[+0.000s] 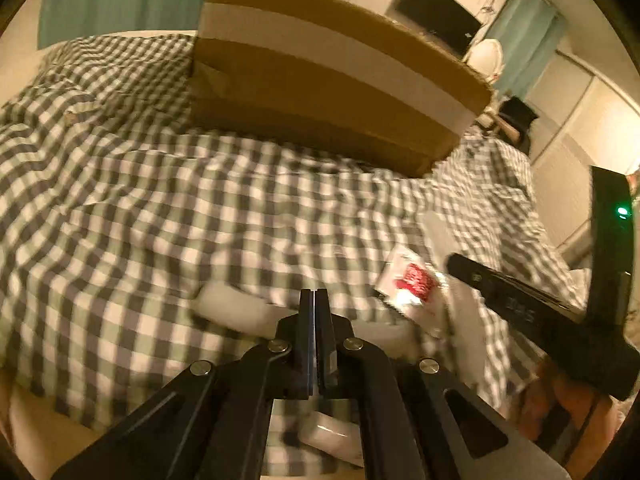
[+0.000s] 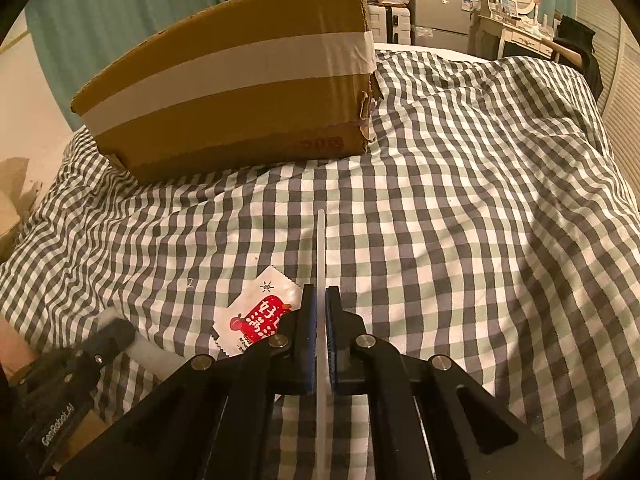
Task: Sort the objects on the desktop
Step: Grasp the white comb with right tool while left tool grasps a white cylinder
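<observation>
Checked bedspread [image 2: 460, 208], "GenRobot.AI" left gripper [image 2: 116, 332]

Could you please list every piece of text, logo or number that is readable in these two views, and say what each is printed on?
"GenRobot.AI": body of the left hand-held gripper.
Red stamped number on the brown cardboard box: too faint to read.
Red-and-white snack sachet: Chinese characters and small print, too small to read.
Marking on the right hand-held gripper: blurred.
</observation>
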A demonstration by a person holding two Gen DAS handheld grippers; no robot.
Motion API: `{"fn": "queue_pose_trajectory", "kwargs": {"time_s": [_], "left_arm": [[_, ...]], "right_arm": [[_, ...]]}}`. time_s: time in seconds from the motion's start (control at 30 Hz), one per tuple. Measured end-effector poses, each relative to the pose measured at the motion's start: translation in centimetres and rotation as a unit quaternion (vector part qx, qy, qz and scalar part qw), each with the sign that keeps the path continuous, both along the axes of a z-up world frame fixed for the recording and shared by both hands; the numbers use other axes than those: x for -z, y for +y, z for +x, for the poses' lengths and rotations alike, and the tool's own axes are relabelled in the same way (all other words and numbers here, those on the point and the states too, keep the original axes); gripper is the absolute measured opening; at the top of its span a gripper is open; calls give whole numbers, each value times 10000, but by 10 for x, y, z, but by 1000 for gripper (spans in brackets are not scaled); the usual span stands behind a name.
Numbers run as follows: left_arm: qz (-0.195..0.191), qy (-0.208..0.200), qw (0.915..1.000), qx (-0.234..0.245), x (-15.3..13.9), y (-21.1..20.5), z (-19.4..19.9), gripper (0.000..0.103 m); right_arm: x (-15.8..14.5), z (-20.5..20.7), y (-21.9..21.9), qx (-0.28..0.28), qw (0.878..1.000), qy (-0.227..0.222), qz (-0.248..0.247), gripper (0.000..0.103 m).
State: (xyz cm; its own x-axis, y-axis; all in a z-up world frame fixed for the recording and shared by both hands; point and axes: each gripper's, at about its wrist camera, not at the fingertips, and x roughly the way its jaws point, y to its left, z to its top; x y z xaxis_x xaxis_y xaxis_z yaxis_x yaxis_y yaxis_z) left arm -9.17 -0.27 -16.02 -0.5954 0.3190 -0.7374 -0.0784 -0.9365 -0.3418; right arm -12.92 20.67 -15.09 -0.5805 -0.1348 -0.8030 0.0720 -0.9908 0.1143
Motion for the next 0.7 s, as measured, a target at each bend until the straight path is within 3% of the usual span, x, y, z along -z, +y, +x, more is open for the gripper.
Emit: {"fn": "queue_pose_trajectory", "kwargs": {"time_s": [0.1, 0.3, 0.4, 0.47, 0.5, 0.6, 0.7], "left_arm": [[96, 7, 9997, 226, 0, 8, 0, 1], [218, -275, 9992, 215, 5, 7, 1, 7], [-16, -204, 9991, 376, 1, 12, 5, 26], [-147, -132, 9985, 518, -1, 16, 8, 58], [-278, -75, 9976, 624, -4, 20, 10, 65], [-599, 22, 9945, 865, -5, 26, 11, 71], [-541, -208, 9945, 875, 5, 23, 6, 73]], "right_arm": [[-1, 0, 0, -3, 10000, 10, -6, 4], [-1, 0, 1, -3, 10000, -16, -58, 4], [-2, 0, 0, -14, 10000, -31, -63, 4], [-2, 0, 1, -17, 10000, -34, -69, 4], [-2, 0, 1, -14, 10000, -44, -82, 4], [0, -1, 3, 16, 9999, -100, -109, 4], [1, -1, 2, 17, 9998, -147, -121, 4]]}}
